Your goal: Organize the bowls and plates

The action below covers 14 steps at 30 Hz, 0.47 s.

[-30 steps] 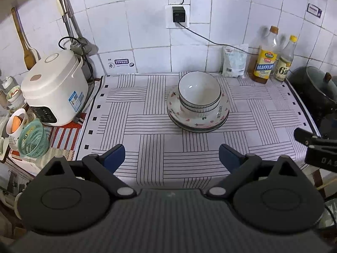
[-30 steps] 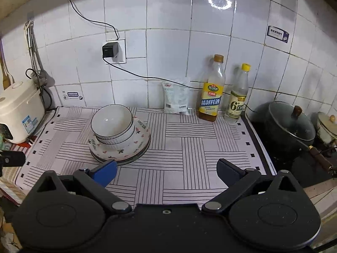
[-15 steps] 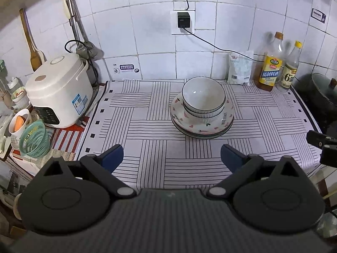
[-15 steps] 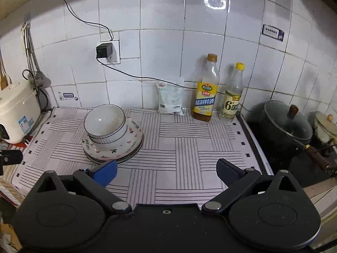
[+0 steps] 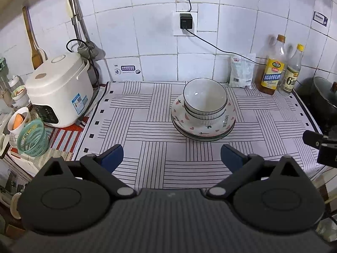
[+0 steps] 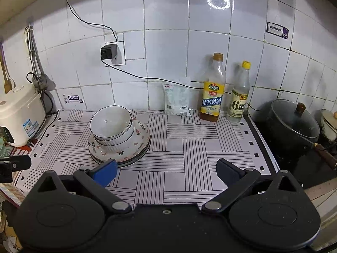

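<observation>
Two nested white ribbed bowls (image 5: 205,100) sit on stacked plates (image 5: 202,130) with small pink and green patterns, on a striped mat (image 5: 147,126). The same bowls (image 6: 111,125) and plates (image 6: 126,151) show at the left of the right wrist view. My left gripper (image 5: 171,156) is open and empty, back from the stack near the mat's front edge. My right gripper (image 6: 166,169) is open and empty, to the right of the stack and nearer than it.
A white rice cooker (image 5: 59,90) and a green basket (image 5: 31,137) stand left. A white bag (image 6: 175,99) and two bottles (image 6: 212,90) stand against the tiled wall. A dark lidded pot (image 6: 292,126) is at the right. A cable runs from the wall plug (image 6: 109,51).
Both grippers have drawn back and risen a little from the stack; the bowls and plates have stayed in place on the mat.
</observation>
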Available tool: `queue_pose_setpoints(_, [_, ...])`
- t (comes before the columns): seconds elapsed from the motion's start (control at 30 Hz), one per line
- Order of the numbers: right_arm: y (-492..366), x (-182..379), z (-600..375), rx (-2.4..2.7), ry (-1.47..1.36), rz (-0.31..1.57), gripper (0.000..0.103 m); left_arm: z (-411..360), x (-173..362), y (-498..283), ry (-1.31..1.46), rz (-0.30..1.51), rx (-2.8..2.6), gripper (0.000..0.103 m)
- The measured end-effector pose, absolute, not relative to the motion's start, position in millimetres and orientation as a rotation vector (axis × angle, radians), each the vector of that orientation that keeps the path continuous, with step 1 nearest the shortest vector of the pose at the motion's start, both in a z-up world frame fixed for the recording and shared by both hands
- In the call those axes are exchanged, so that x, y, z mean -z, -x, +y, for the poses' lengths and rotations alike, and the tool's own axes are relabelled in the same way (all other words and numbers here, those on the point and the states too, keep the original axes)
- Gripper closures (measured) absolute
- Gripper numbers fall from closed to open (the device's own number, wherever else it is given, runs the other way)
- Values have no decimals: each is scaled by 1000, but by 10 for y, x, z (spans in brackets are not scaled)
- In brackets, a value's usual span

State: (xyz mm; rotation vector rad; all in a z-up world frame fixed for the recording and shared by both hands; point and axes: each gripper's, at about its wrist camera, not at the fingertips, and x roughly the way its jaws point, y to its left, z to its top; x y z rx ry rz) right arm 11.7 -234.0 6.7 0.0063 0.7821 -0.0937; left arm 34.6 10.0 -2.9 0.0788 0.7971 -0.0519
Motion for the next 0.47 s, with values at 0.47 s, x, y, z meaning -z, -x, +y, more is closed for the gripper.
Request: queue_pose_setpoints(0.47, [-200,-30,-2303,89,13,800,1,126,33,-461,-67,802,57,1])
